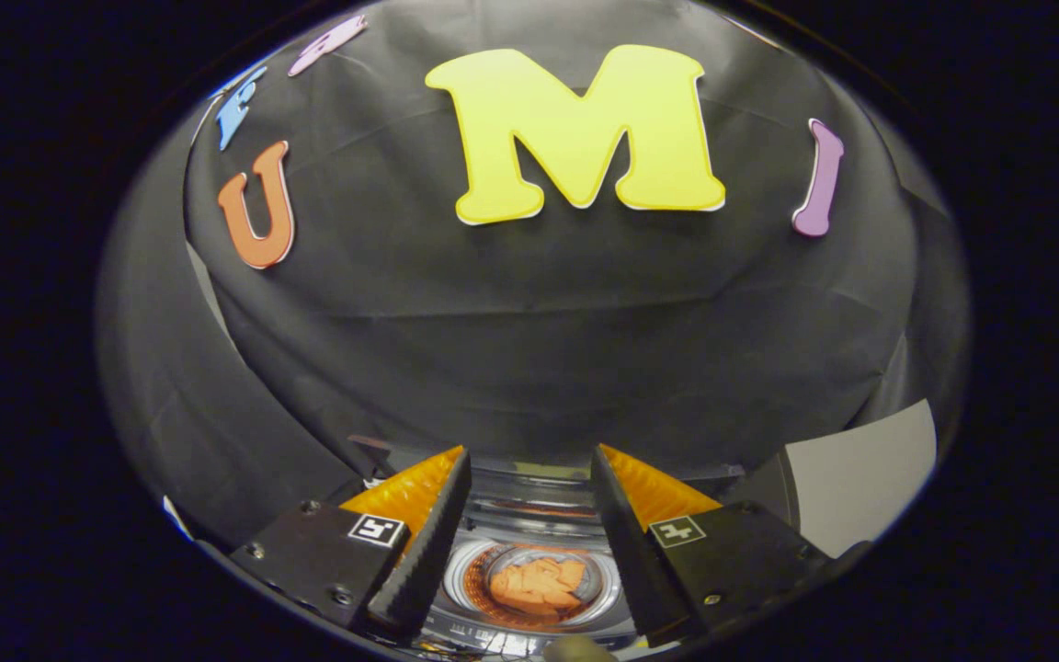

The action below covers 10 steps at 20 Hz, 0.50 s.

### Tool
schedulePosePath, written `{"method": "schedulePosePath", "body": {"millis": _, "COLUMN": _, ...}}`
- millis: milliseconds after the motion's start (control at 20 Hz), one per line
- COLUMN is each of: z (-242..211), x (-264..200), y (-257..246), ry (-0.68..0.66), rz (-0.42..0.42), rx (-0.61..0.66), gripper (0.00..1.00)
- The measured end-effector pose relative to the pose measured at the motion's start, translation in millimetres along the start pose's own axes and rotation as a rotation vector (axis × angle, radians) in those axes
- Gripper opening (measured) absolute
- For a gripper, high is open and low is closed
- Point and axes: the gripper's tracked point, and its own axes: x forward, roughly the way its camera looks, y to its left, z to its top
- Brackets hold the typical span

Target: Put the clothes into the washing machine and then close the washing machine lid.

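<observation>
The claw (pixel 529 515) is hanging with its two fingers (pixel 424 542) standing apart and gripping nothing. Between them and below, a small washing machine with a round transparent lid (pixel 539 588) is sitting, seen from above. An orange crumpled cloth (pixel 537 585) is lying inside its drum, showing through the clear ring of the opening. I cannot tell whether the lid is lying shut over it. A pale grey flat panel (pixel 870 478) is standing beyond the right finger, against the black cloth wall (pixel 529 331).
</observation>
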Motion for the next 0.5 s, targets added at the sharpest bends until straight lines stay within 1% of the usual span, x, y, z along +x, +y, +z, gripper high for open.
{"method": "schedulePosePath", "body": {"millis": 200, "z": 1, "x": 23, "y": 3, "ry": 0.026, "rz": -0.025, "rx": 0.011, "gripper": 0.83}}
{"method": "schedulePosePath", "body": {"millis": 500, "z": 1, "x": 43, "y": 7, "ry": 0.040, "rz": -0.049, "rx": 0.018, "gripper": 0.83}}
